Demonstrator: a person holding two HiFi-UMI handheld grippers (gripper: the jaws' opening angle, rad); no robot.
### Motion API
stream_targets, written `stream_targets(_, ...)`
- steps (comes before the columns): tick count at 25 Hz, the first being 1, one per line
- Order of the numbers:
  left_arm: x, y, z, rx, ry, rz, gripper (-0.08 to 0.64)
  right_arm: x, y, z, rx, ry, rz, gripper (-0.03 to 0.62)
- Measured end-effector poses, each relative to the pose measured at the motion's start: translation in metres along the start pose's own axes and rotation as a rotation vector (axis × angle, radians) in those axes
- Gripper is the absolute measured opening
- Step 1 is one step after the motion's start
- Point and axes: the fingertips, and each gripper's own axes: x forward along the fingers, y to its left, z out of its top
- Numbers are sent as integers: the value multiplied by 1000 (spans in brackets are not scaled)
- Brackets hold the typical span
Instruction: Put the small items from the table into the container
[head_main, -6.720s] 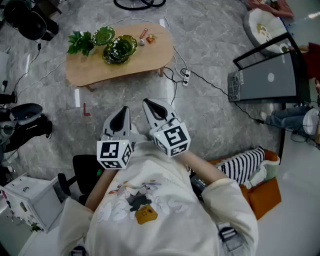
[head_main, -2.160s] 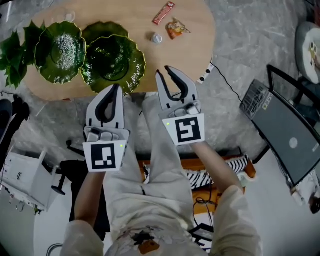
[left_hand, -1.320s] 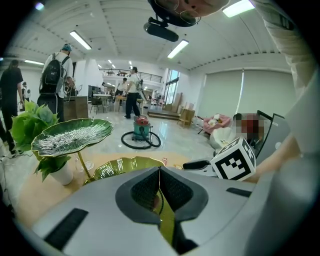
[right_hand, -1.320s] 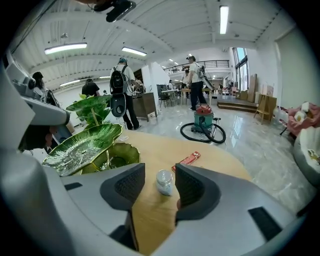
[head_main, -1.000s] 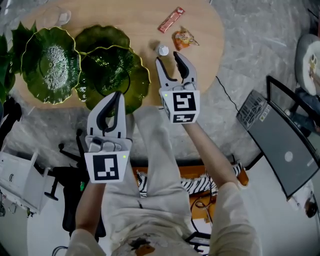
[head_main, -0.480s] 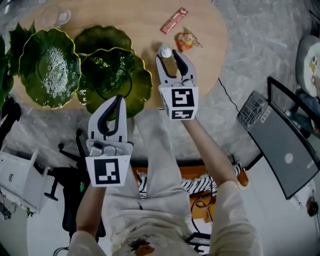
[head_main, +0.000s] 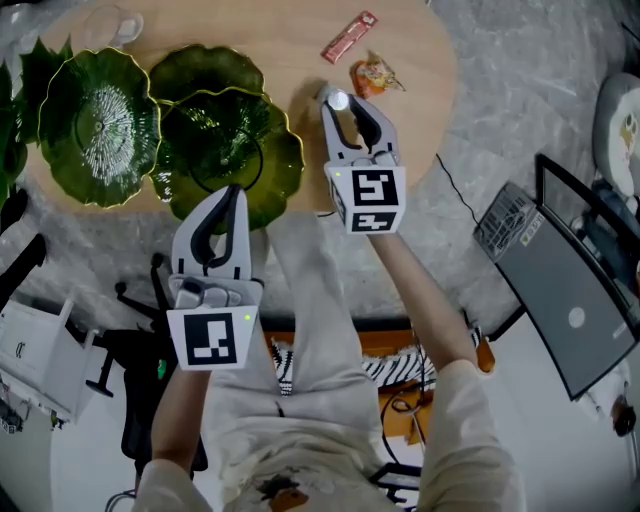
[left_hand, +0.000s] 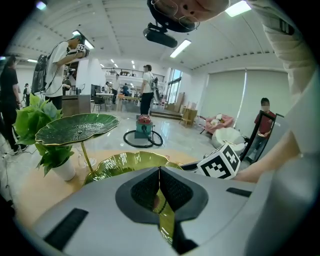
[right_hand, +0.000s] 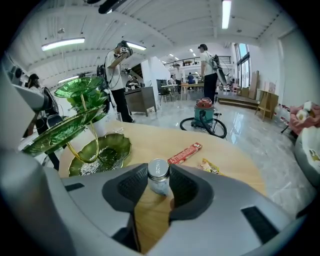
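Observation:
A small glass jar with a silver lid (head_main: 337, 99) (right_hand: 159, 176) stands on the wooden table (head_main: 270, 40). My right gripper (head_main: 342, 103) (right_hand: 159, 182) is closing on it, and both pads touch its sides. A red snack bar (head_main: 348, 37) (right_hand: 185, 153) and an orange candy packet (head_main: 375, 75) (right_hand: 211, 166) lie just beyond. The green leaf-shaped tiered dish (head_main: 225, 140) (right_hand: 100, 152) stands to the left. My left gripper (head_main: 228, 192) (left_hand: 159, 170) hangs shut and empty at that dish's near rim.
A higher green leaf tray (head_main: 95, 100) and a clear glass (head_main: 112, 22) sit at the table's left end. A potted plant (left_hand: 47, 150) stands there too. A dark screen (head_main: 575, 300) lies on the floor at the right. People stand in the room behind.
My right gripper has reached forward over the table's edge and its jaws have narrowed onto the small jar. The left gripper has kept its place.

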Motion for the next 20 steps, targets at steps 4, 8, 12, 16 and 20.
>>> stream_targets(4,-4,-3,4,10,-3,5,9,-13,-3,4,-21,-6,-1,137)
stream_targets(8,-11,-5,16,18,-28,14,9,-30,2,22,-32,-38,11,137)
stream_targets(12,-18,-11,29,24,-52,21,9,-51,4,36,-54,-53,20,137)
stream_targets(16,-29,-12,41,20,-66,38,9,-73,13,59,-59,-87,32,137)
stream_targets(20,-43,-16,53,16,-75,41,9,-98,25,84,-80,-124,46,137)
